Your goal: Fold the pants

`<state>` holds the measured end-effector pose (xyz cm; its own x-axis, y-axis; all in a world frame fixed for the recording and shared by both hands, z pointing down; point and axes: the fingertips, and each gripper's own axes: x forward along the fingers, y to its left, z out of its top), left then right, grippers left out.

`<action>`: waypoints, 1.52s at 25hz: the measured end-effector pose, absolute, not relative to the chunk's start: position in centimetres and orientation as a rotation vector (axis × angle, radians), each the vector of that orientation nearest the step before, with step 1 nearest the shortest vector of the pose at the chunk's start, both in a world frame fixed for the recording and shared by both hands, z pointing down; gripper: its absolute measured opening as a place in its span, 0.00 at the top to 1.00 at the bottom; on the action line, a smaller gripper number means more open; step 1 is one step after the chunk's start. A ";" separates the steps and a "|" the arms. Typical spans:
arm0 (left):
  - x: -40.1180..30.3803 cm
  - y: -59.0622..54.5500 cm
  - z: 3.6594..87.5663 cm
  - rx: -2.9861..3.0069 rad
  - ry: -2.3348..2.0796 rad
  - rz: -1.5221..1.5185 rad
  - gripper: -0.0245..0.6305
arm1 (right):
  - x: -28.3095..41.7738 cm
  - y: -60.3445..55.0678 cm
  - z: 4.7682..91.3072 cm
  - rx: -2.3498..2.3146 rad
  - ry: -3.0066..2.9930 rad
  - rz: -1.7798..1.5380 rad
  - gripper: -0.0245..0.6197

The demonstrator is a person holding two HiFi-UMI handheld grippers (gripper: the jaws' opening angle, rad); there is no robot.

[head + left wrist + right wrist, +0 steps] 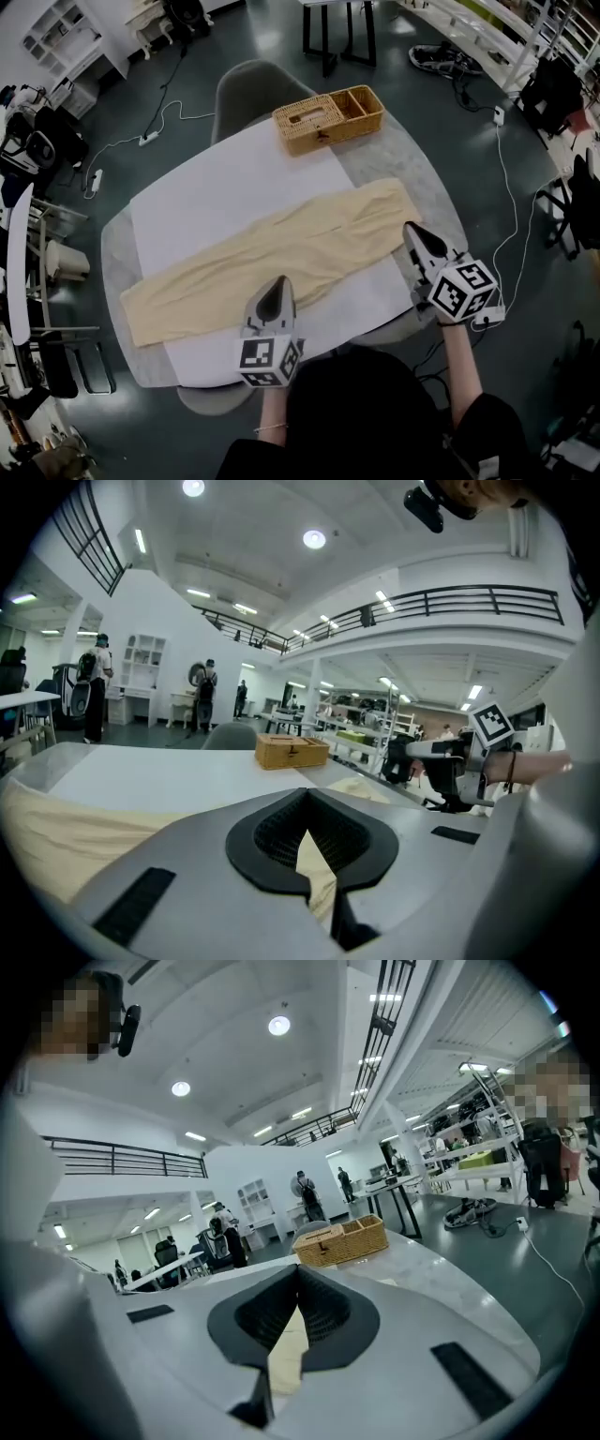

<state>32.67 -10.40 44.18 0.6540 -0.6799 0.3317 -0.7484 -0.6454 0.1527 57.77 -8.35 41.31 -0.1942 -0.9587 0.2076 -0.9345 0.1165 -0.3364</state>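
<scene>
Pale yellow pants (281, 248) lie flat and stretched out diagonally across a white sheet (216, 187) on the grey table (112, 246). My left gripper (275, 284) hovers at the near edge of the pants, about mid-length, with its jaws shut and nothing between them. My right gripper (411, 231) is at the right end of the pants, beside the wide end, also shut and empty. In the left gripper view the closed jaws (306, 794) point over the cloth (56, 827). In the right gripper view the closed jaws (298, 1271) show yellow cloth (284, 1358) beneath.
A wicker basket (328, 117) with two compartments stands at the table's far edge, also seen as the basket (292, 751) and the basket (342, 1239). A grey chair (248, 89) stands behind the table. Cables and a power strip (150, 138) lie on the floor.
</scene>
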 end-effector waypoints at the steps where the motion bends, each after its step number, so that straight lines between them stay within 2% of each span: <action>1: 33.2 -10.6 44.6 2.597 -1.133 0.365 0.95 | 58.3 -8.7 41.7 -1.952 2.296 -0.637 0.94; 21: 40.2 -16.2 51.7 2.534 -0.951 0.523 0.95 | 66.5 -16.3 52.3 -2.185 2.395 -0.922 0.93; 22: 40.4 -16.4 51.8 2.535 -0.946 0.528 0.95 | 66.7 -16.6 52.7 -2.184 2.409 -0.936 0.92; 24: 41.0 -16.6 52.0 2.538 -0.937 0.538 0.95 | 67.1 -17.1 53.6 -2.171 2.417 -0.990 0.77; 25: 41.2 -16.7 52.1 2.538 -0.934 0.540 0.95 | 67.2 -17.3 54.1 -2.165 2.413 -1.026 0.74; 33: 42.6 -16.4 52.4 2.537 -0.904 0.551 0.95 | 67.7 -18.1 57.4 -2.073 2.458 -1.216 0.61; 38: 42.3 -16.7 52.3 2.525 -0.931 0.547 0.95 | 67.2 -18.4 59.2 -2.003 2.517 -1.337 0.60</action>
<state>42.34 -16.65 52.34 0.7025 -0.5229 0.4827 -0.6763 -0.7018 0.2240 67.18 -18.45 59.18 -0.2999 -0.6778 0.6713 -0.9357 0.0718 -0.3455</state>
